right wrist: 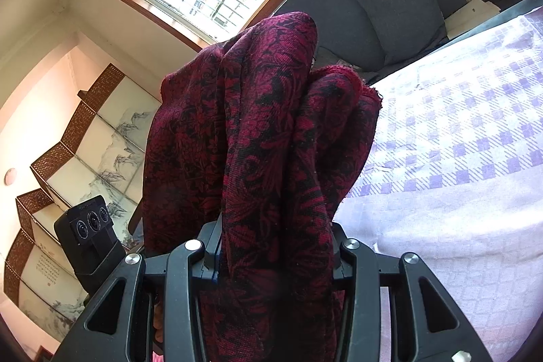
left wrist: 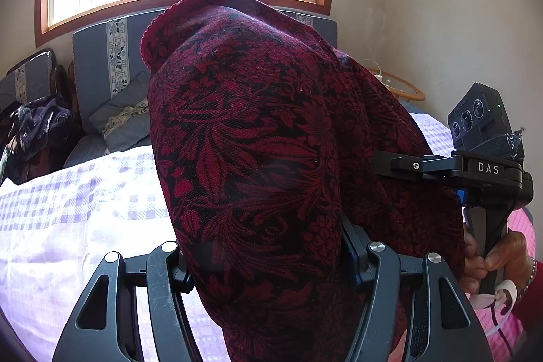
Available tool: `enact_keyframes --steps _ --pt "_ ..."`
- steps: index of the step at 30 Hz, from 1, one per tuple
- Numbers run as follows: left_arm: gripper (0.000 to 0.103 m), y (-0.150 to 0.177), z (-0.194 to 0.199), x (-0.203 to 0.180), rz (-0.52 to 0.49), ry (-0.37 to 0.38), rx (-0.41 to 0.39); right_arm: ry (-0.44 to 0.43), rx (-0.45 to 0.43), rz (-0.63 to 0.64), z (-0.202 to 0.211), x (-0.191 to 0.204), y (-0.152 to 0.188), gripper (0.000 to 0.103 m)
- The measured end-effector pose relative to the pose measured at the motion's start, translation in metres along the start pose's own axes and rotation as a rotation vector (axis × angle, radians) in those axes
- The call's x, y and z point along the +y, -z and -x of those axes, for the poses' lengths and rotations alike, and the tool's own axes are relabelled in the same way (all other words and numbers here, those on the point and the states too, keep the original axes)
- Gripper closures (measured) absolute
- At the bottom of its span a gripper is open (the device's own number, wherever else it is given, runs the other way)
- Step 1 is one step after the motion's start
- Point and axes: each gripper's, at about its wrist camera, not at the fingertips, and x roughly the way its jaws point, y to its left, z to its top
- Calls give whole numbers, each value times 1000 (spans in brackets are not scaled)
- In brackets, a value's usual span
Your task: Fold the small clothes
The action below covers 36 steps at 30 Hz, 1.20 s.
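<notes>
A dark red cloth with a black floral pattern (left wrist: 258,138) hangs bunched up above the bed and fills the middle of both views. My left gripper (left wrist: 268,263) is shut on a thick fold of it; the fabric drapes over and hides the fingertips. In the left wrist view, the right gripper's body (left wrist: 488,172) is at the right edge, held by a hand (left wrist: 499,256), and its front reaches into the cloth. My right gripper (right wrist: 275,256) is shut on several gathered folds of the same cloth (right wrist: 264,131). The left gripper's camera unit (right wrist: 90,226) shows at the lower left.
A bed with a lilac checked sheet (left wrist: 68,212) (right wrist: 458,158) lies below. Behind it are a grey sofa with a cushion (left wrist: 118,121), a heap of dark clothes (left wrist: 37,124), a round wooden table (left wrist: 404,87) and a window. A folding screen (right wrist: 85,158) stands at the left.
</notes>
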Motion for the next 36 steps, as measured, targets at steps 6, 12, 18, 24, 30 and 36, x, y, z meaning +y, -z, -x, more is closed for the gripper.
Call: enact_keyframes --steps 6,12,18,24,30,36 --pt "39 0 -7 6 28 8 24 6 26 -16 -1 1 3 64" --pt "39 4 -7 -1 29 13 42 5 40 -40 5 -3 10 64" --pt "39 6 -8 -5 32 18 62 19 60 -54 8 -3 5 64" --pt "35 10 -8 -3 45 3 79 41 81 -60 2 3 2 64" --pt "28 17 -5 -3 61 -22 60 99 98 -17 -4 18 -3 64" --pt "16 26 0 -7 49 -82 24 181 116 61 -10 37 -2 62"
